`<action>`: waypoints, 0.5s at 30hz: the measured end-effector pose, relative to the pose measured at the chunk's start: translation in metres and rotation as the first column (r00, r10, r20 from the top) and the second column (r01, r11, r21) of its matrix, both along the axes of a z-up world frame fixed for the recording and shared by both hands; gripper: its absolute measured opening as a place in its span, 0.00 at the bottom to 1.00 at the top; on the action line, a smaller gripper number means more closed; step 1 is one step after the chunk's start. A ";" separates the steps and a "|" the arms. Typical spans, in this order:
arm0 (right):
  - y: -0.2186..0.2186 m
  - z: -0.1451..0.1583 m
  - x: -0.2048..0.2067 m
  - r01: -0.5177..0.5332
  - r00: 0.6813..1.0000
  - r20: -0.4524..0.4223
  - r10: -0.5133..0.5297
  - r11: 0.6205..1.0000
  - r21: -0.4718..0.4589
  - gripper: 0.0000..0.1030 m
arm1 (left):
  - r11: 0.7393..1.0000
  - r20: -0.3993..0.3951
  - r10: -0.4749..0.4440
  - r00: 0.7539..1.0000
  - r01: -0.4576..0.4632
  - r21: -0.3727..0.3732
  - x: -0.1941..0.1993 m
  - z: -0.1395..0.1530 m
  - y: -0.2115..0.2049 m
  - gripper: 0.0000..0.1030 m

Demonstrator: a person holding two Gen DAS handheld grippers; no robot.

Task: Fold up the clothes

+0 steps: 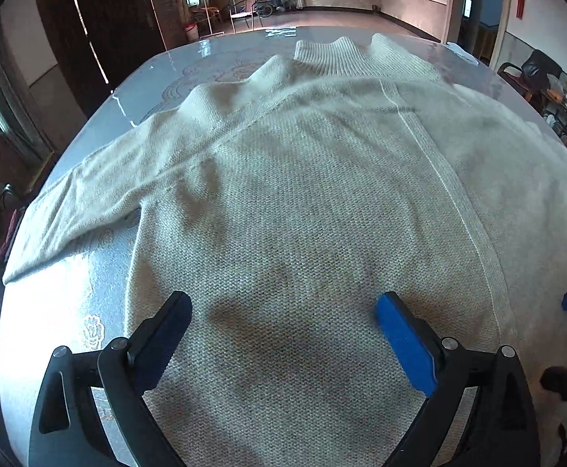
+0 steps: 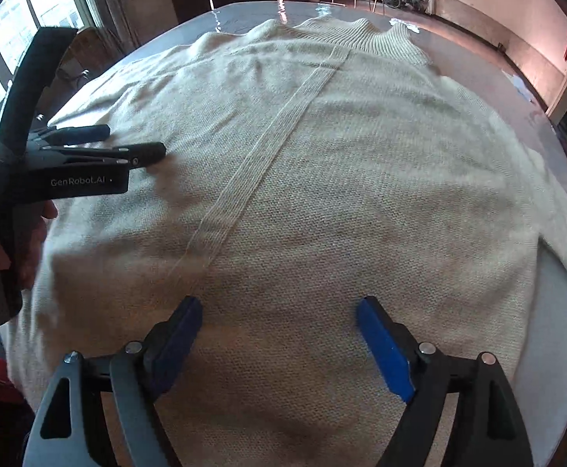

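Two grippers hovered over one cream knitted sweater (image 1: 302,179) that lay spread flat on the glossy patterned counter (image 1: 190,66), its ribbed collar (image 1: 345,58) at the far edge and one sleeve (image 1: 77,210) stretched out to the left of the body. Both sets of fingers stood wide apart and held nothing: the left gripper (image 1: 283,334) hung above the lower body of the sweater, left of the raised knit stripe (image 1: 439,179) that ran from the collar toward the hem, and the right gripper (image 2: 279,334) hung above the same lower body on the stripe's other side. From the right wrist view the left gripper (image 2: 127,144) showed from the side, low over the knit to the left of the stripe (image 2: 275,132); whether its tips touched the cloth could not be told. Judged from this layout, the step in hand was choosing where to take the first hold, and no fold looked begun. Doing it well probably meant going to an edge rather than the middle, pinching the sleeve or the side seam through both layers, keeping the two holds level with each other, and carrying the cloth toward the stripe as a centre guide. The loose, thick knit would likely stretch and drag, so lifting clear of the counter before moving seemed wiser than sliding.
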State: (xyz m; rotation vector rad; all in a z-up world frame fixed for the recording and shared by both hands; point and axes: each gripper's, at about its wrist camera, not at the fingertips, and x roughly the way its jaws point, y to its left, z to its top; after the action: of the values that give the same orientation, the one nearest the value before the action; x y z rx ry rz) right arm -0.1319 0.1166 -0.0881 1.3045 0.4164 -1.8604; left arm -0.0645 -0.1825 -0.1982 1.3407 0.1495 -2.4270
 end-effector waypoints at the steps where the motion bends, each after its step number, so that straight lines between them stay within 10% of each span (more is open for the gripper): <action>1: 0.008 0.004 -0.007 0.023 0.999 0.049 -0.021 0.999 -0.048 0.80 | 1.000 -0.014 -0.014 1.000 0.014 -0.021 0.001 0.004 0.004 0.74; 3: 0.035 0.014 -0.020 0.121 0.986 0.131 -0.103 0.983 -0.139 0.80 | 0.998 -0.019 -0.011 1.000 0.010 -0.069 0.003 0.011 0.008 0.35; 7: 0.085 0.030 -0.050 0.292 0.949 0.191 -0.250 0.926 -0.240 0.80 | 1.000 -0.035 0.010 0.999 -0.010 -0.011 0.005 0.017 0.005 0.04; 15: 0.158 0.029 -0.104 0.510 0.856 0.215 -0.470 0.834 -0.212 0.80 | 0.999 -0.071 0.018 0.997 -0.021 -0.041 0.005 0.028 0.000 0.00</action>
State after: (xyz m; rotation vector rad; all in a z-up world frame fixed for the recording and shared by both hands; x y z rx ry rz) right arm -0.2358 0.2749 -0.0596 1.4474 -0.2776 -2.1177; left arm -0.0597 -0.1829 -0.1706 1.2310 0.1287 -2.4482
